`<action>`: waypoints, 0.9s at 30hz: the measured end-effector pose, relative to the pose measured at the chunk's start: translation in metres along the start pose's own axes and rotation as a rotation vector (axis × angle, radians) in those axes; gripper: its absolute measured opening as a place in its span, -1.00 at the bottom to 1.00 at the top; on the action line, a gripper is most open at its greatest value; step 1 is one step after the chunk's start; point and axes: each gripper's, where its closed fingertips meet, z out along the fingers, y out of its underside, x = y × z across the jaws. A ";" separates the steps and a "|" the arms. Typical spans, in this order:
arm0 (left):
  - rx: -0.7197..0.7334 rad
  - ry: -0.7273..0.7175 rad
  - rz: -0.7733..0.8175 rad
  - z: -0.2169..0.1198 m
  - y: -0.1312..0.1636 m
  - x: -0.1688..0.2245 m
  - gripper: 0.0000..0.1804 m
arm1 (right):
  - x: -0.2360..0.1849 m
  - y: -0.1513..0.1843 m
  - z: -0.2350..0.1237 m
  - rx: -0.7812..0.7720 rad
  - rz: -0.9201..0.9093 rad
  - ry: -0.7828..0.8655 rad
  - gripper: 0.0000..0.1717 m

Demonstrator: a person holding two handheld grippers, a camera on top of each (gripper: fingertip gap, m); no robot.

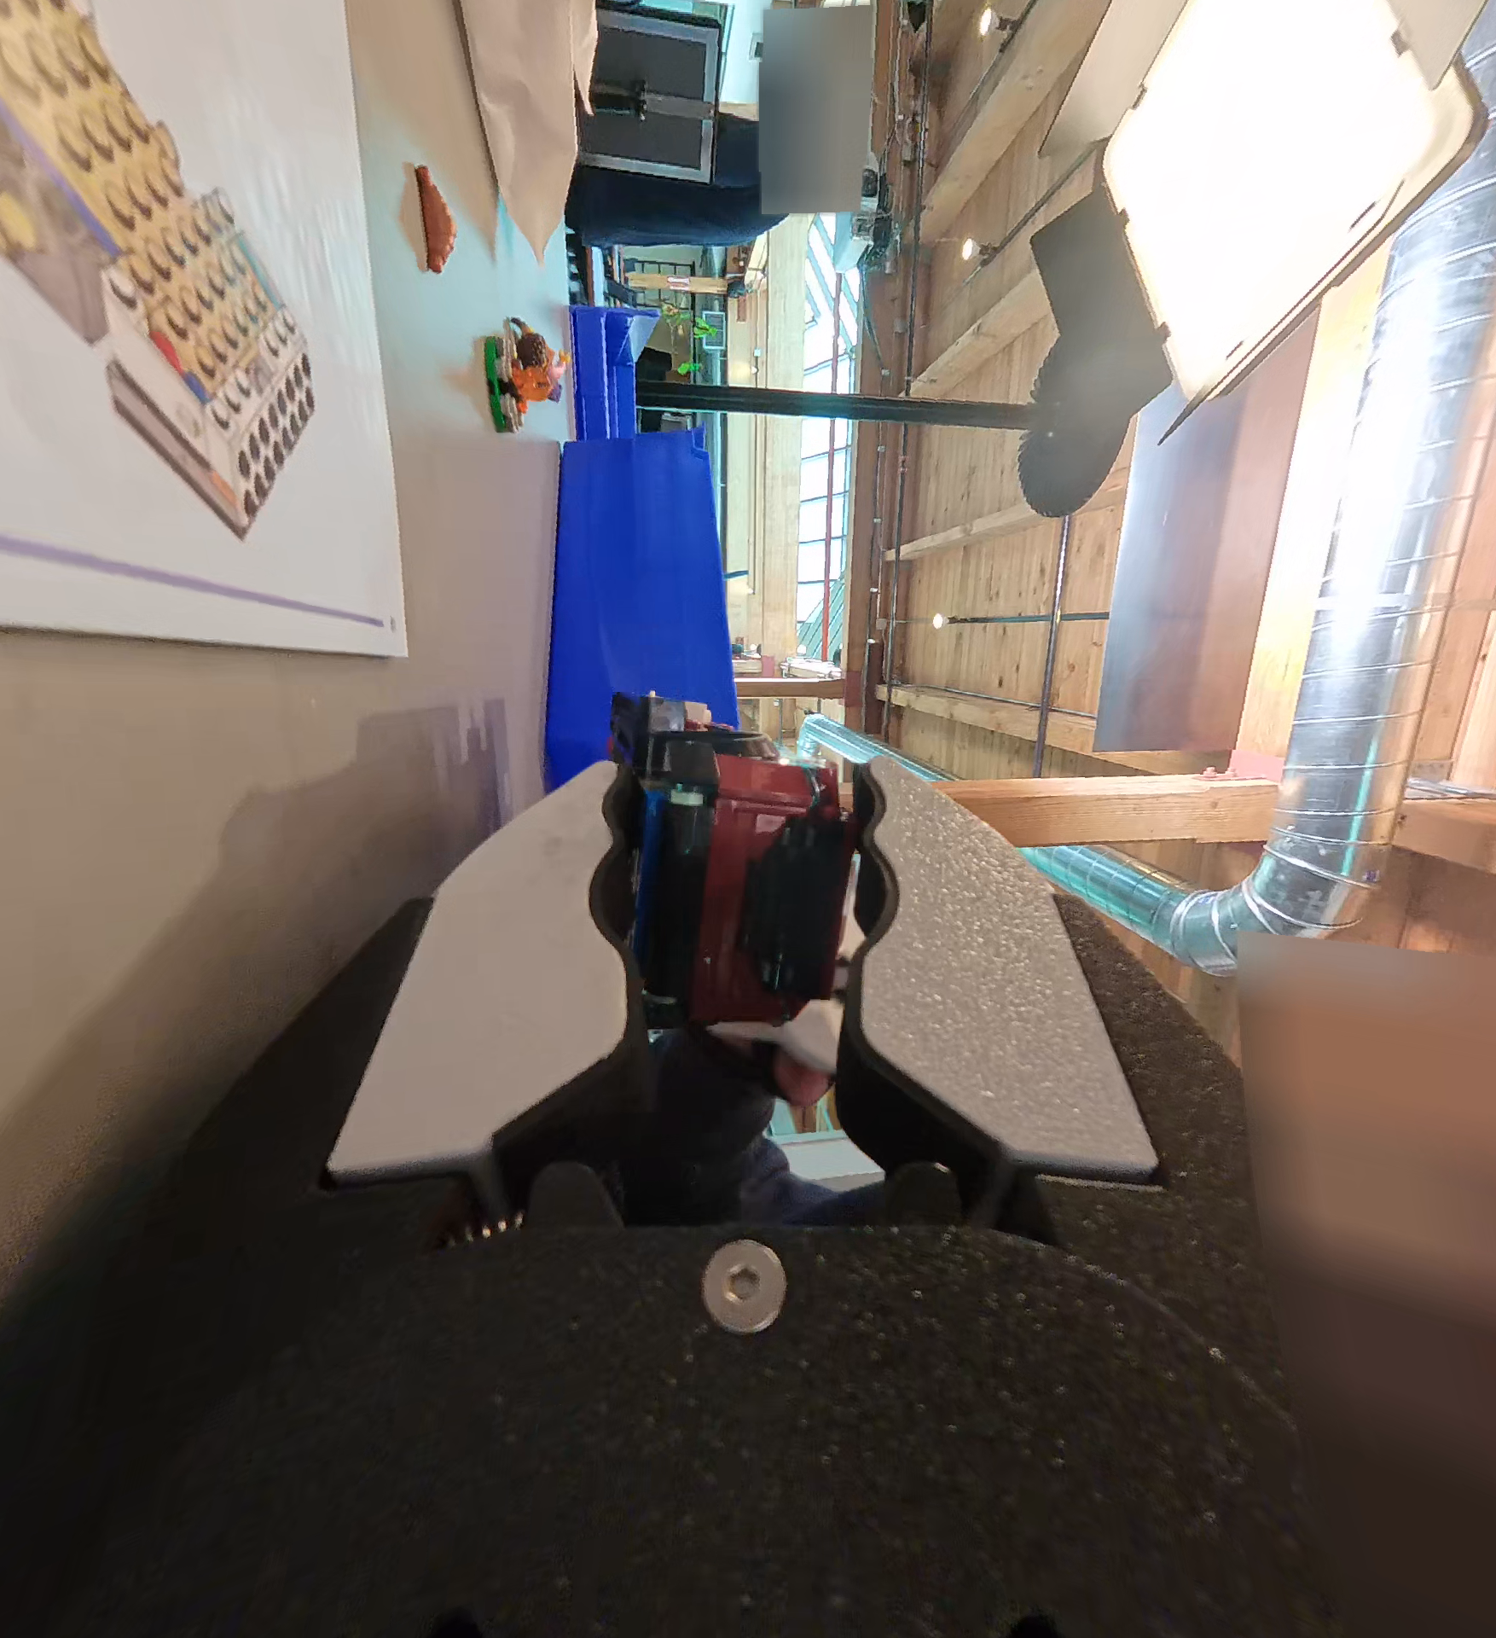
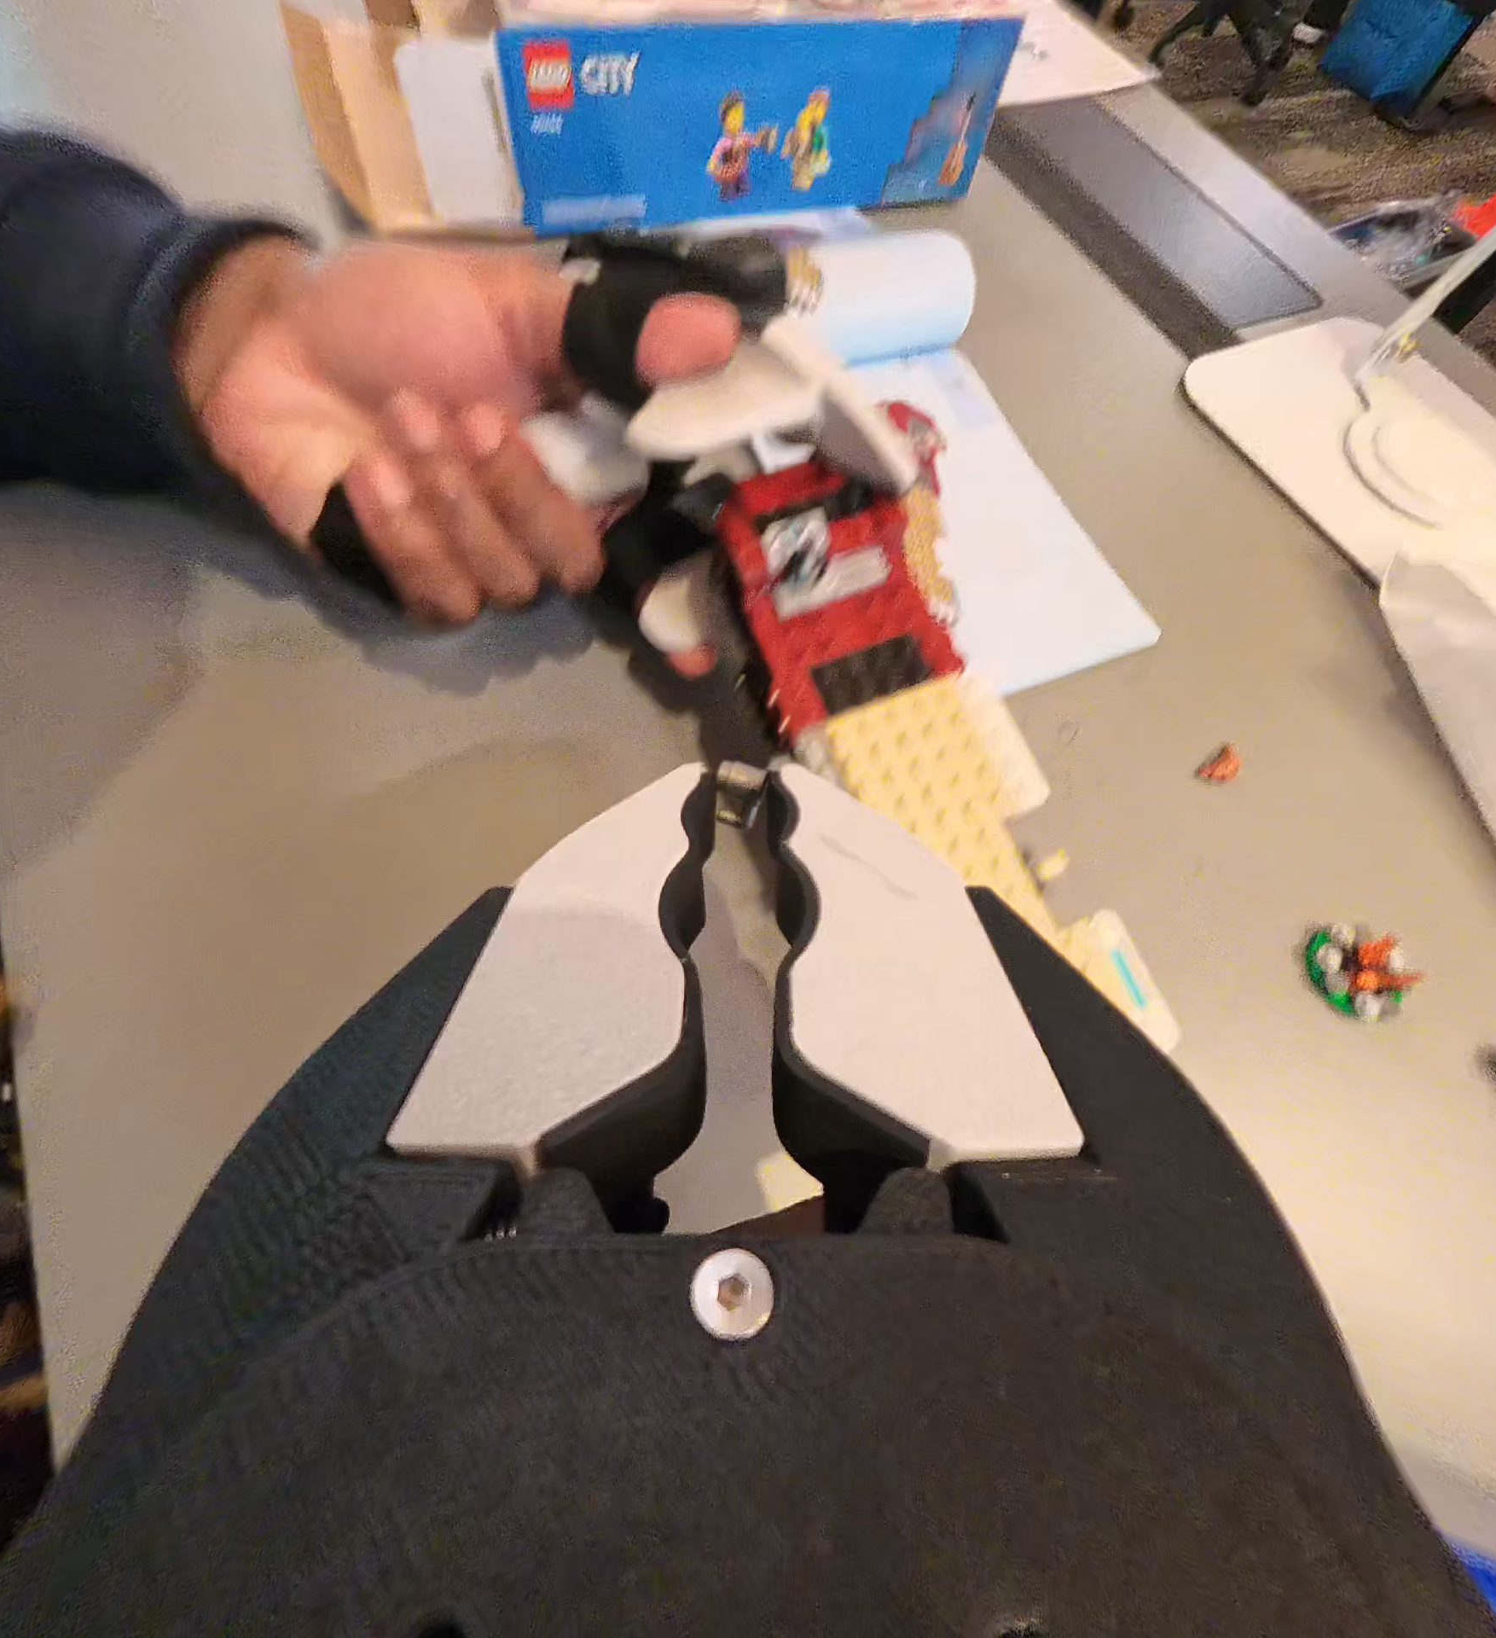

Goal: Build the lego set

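Right claw [image 2: 737, 798] pinches a small grey brick [image 2: 736, 796]; left claw [image 1: 731, 851] clamps the red brick truck [image 1: 762, 895].

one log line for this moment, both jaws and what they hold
left gripper: jaws shut on red brick model | right gripper: jaws shut on small grey piece

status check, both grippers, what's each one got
Left gripper clamped on red brick model. Right gripper pinching small grey piece. Tan studded plate beside.

Grey table [image 2: 372, 798]: blue box [image 2: 753, 124], booklet [image 2: 1063, 567], cream baseplate [image 2: 948, 780], white lamp base [image 2: 1347, 425].
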 end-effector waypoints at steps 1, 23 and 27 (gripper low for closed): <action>-0.004 0.009 -0.010 0.000 0.002 0.000 -0.48 | 0.006 -0.012 0.006 0.001 0.012 -0.014 -0.88; 0.015 0.031 -0.093 -0.007 0.003 -0.002 -0.47 | 0.034 -0.025 0.047 -0.068 -0.072 -0.068 -0.77; 0.052 0.025 -0.099 -0.009 0.002 0.002 -0.46 | 0.033 -0.024 0.037 -0.095 -0.038 -0.065 -0.76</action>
